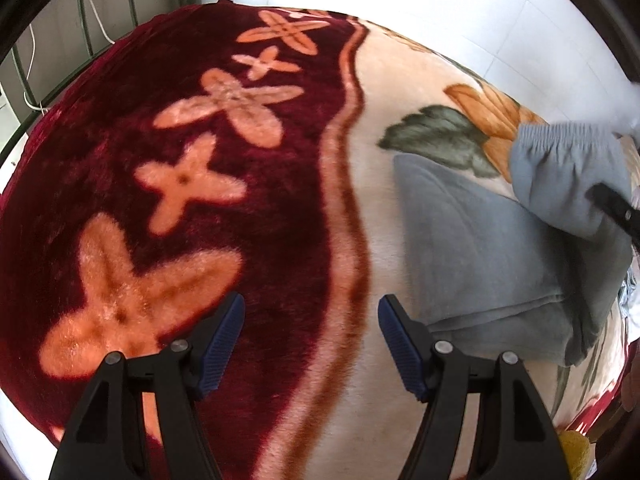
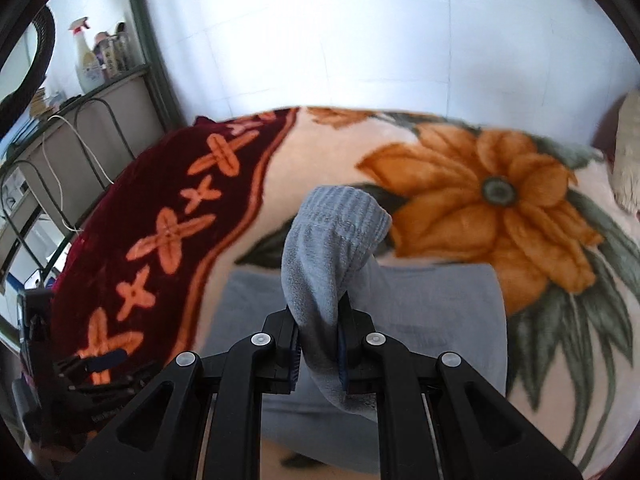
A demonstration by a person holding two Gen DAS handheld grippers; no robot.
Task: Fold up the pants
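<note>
Grey pants (image 1: pixel 480 248) lie folded on a flowered blanket (image 1: pixel 380 128), at the right of the left wrist view. My left gripper (image 1: pixel 312 312) is open and empty, over the blanket just left of the pants. My right gripper (image 2: pixel 318 344) is shut on a ribbed cuff end of the pants (image 2: pixel 332 240) and holds it lifted above the folded part (image 2: pixel 440 320). In the left wrist view the right gripper's finger (image 1: pixel 616 208) shows on that raised end (image 1: pixel 568 168).
The blanket (image 2: pixel 460 200) covers a bed, dark red with orange crosses on the left, cream with an orange flower on the right. A metal rack with bottles (image 2: pixel 96 64) and a white cable (image 2: pixel 56 168) stand at the far left. A white tiled wall (image 2: pixel 360 40) is behind.
</note>
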